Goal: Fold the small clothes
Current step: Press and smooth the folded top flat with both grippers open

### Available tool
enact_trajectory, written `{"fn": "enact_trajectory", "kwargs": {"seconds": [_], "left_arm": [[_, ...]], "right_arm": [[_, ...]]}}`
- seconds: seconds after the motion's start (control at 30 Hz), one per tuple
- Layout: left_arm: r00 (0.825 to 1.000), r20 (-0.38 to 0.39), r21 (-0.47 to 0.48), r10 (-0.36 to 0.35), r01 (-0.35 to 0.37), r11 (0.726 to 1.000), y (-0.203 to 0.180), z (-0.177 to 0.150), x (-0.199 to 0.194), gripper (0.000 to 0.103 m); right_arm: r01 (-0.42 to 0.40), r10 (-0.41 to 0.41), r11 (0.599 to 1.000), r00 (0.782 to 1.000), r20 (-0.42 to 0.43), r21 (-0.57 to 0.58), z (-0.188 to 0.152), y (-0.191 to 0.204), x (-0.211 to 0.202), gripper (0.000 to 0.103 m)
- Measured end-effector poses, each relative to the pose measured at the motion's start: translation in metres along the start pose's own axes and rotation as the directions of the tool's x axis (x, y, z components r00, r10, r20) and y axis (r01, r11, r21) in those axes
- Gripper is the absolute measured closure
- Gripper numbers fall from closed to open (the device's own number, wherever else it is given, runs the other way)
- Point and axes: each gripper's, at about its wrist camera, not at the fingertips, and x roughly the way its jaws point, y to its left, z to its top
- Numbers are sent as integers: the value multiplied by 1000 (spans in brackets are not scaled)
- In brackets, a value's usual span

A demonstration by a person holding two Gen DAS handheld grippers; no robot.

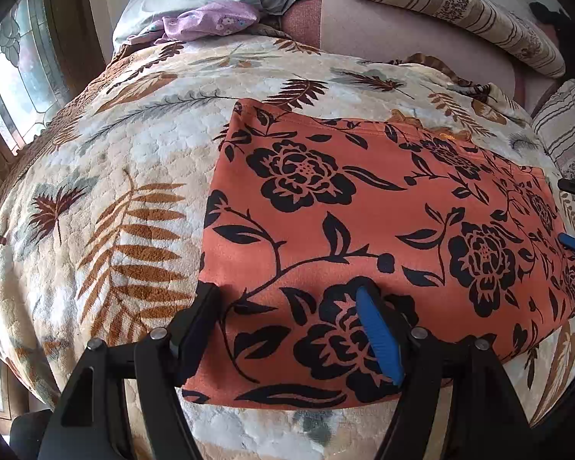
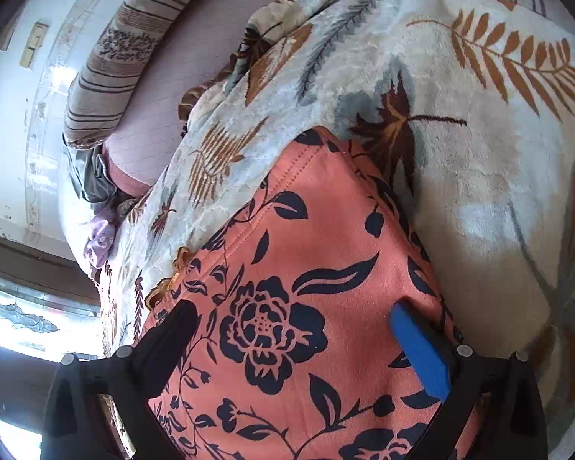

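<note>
Orange floral garment (image 1: 364, 207) lies flat on the leaf-print blanket (image 1: 126, 176), already a tidy rectangle, so I judge a further fold is in hand. Nearest, the left gripper (image 1: 287, 306) hovers over the garment's near left corner, jaws wide, nothing between them. Over the garment's right end the right gripper (image 2: 295, 329) also stands wide and empty. The next move calls for lowering onto an edge and pinching it. Its long axis runs left to right across the left view. Beyond the garment lie a lilac cloth (image 1: 207, 21) and striped bolster (image 1: 460, 11).
</note>
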Motion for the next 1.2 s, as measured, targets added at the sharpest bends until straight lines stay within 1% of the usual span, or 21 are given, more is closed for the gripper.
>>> {"fn": "enact_trajectory", "kwargs": {"seconds": [0.07, 0.13, 0.2, 0.3, 0.33, 0.4, 0.47, 0.53, 0.57, 0.6, 0.63, 0.67, 0.7, 0.77, 0.87, 0.97, 1.0, 1.03, 1.07, 1.1, 1.2], "left_arm": [[1000, 2, 4, 0, 0, 1000, 0, -1, -1, 29], [1000, -2, 3, -2, 2, 1000, 0, -3, -4, 29], [1000, 0, -8, -10, 10, 1000, 1, -6, -9, 29], [1000, 1, -13, -11, 11, 1000, 2, -10, -19, 29], [1000, 7, -9, -7, 7, 1000, 2, -11, -23, 29], [1000, 21, -2, -2, 2, 1000, 2, -15, -32, 29], [1000, 30, -8, -3, 3, 1000, 3, -18, -39, 29], [1000, 29, -14, -7, 8, 1000, 4, -20, -44, 29], [999, 31, -14, -8, 9, 1000, 3, -21, -46, 29], [999, 33, -11, -7, 8, 1000, 3, -23, -49, 29], [999, 35, -6, -6, 7, 1000, 2, -24, -52, 29], [999, 40, 1, -5, 5, 1000, 2, -25, -55, 29], [999, 46, 4, 1, -1, 1000, 2, -27, -58, 29], [999, 48, 3, 9, -9, 1000, 2, -27, -60, 29], [999, 40, 5, 11, -12, 1000, -1, -27, -61, 29], [999, 47, 17, 17, -18, 1000, -6, -27, -63, 29], [999, 47, 19, 18, -19, 1000, -7, -26, -64, 29], [999, 47, 20, 16, -17, 1000, -8, -25, -65, 29], [999, 49, 22, 17, -18, 1000, -8, -25, -65, 29], [998, 51, 24, 22, -23, 999, -9, -25, -66, 29], [999, 46, 26, 30, -31, 999, -10, -24, -63, 29]], "right_arm": [[46, -45, 998, 999, 27, -50, -10, 8, -15, 1], [45, -43, 995, 999, 26, -86, -25, 9, -29, 1], [34, -32, 995, 999, 23, -91, -45, 1, -41, 1], [79, -82, 993, 996, -26, -87, -67, -21, -40, 1], [64, -65, 994, 998, -9, -92, -73, -24, -47, 1], [90, -89, 990, 996, 14, -108, -82, -20, -62, 1], [62, -57, 992, 997, 48, -112, -93, -18, -77, 1], [37, -31, 992, 998, 49, -123, -102, -21, -81, 1], [50, -45, 991, 998, 37, -124, -103, -26, -78, 1], [86, -84, 991, 996, 19, -99, -103, -37, -71, 1], [125, -126, 991, 992, -5, -43, -103, -50, -67, 1], [83, -83, 997, 996, 12, 1, -104, -59, -72, 1], [48, -49, 999, 998, 38, 20, -105, -60, -80, 1], [3, -4, 1000, 998, 60, 8, -105, -55, -94, 1], [-22, 26, 999, 996, 86, -46, -102, -44, -102, 1], [-72, 71, 997, 994, 86, -1, -95, -52, -95, 1], [-69, 67, 997, 995, 79, 25, -94, -60, -89, 1], [-22, 18, 998, 998, 65, 66, -94, -69, -81, 1], [-36, 30, 994, 998, 59, 102, -95, -77, -76, 1], [-58, 49, 992, 996, 79, 110, -96, -78, -80, 1], [-82, 75, 994, 992, 99, 76, -94, -65, -94, 1]]}}
